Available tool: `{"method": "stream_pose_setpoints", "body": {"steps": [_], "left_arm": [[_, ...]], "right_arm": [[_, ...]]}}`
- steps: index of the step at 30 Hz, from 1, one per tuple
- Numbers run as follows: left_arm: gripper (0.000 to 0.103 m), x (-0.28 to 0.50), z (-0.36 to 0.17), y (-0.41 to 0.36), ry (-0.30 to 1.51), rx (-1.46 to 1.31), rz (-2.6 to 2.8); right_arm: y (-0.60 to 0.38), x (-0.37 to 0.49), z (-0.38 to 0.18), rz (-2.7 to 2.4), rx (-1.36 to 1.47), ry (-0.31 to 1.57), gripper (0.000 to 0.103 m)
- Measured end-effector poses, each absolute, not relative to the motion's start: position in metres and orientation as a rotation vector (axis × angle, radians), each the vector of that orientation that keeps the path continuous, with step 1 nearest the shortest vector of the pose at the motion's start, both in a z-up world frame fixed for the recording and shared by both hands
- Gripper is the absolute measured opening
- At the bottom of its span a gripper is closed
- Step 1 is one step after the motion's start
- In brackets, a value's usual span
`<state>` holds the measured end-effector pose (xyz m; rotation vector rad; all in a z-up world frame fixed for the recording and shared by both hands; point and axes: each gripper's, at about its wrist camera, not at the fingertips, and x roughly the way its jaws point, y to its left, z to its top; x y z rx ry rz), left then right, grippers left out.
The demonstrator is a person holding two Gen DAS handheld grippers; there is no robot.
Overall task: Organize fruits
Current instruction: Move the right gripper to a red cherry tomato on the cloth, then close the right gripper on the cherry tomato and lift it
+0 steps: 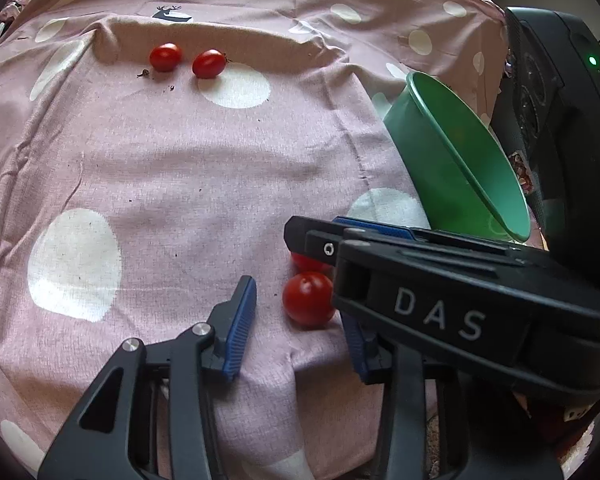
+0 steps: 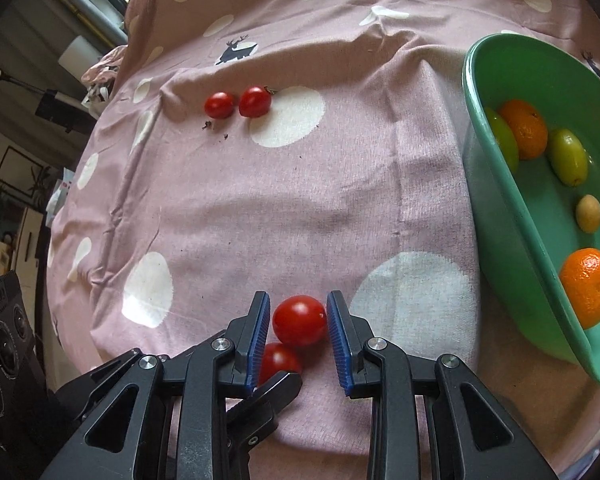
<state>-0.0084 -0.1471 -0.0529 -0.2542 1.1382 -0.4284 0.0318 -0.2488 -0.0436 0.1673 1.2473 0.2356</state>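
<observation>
Two red tomatoes lie side by side on the pink dotted cloth. My right gripper [image 2: 298, 297] is shut on one tomato [image 2: 300, 320], its blue pads against both sides, at cloth level. The other tomato [image 1: 308, 299] sits between the blue pads of my left gripper [image 1: 298, 308], which is open with a gap on the left side. The right gripper's black body [image 1: 440, 312] hides the left gripper's right pad. One left fingertip [image 2: 280, 386] shows beside the nearer tomato [image 2: 280, 360]. Two more tomatoes [image 1: 165, 57] [image 1: 209, 63] lie together at the far side.
A tilted green bowl [image 2: 496, 216] on the right holds two oranges [image 2: 524, 128], green fruits [image 2: 568, 156] and a small yellowish one [image 2: 589, 214]. A black speaker [image 1: 560, 120] stands beyond the bowl. The cloth [image 1: 180, 184] is wrinkled and drops off at its edges.
</observation>
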Motion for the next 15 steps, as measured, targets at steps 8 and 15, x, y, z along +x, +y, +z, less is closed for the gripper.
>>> {"method": "stream_pose_setpoints", "body": {"steps": [8, 15], "left_arm": [[0.027, -0.0049, -0.0559, -0.1485, 1.127, -0.268, -0.432], [0.028, -0.0048, -0.0552, -0.1484, 1.112, -0.277, -0.425]], "right_arm": [[-0.2454, 0.0329, -0.0492, 0.228, 0.143, 1.26, 0.032], [-0.2434, 0.0334, -0.049, 0.232, 0.138, 1.243, 0.031]]}}
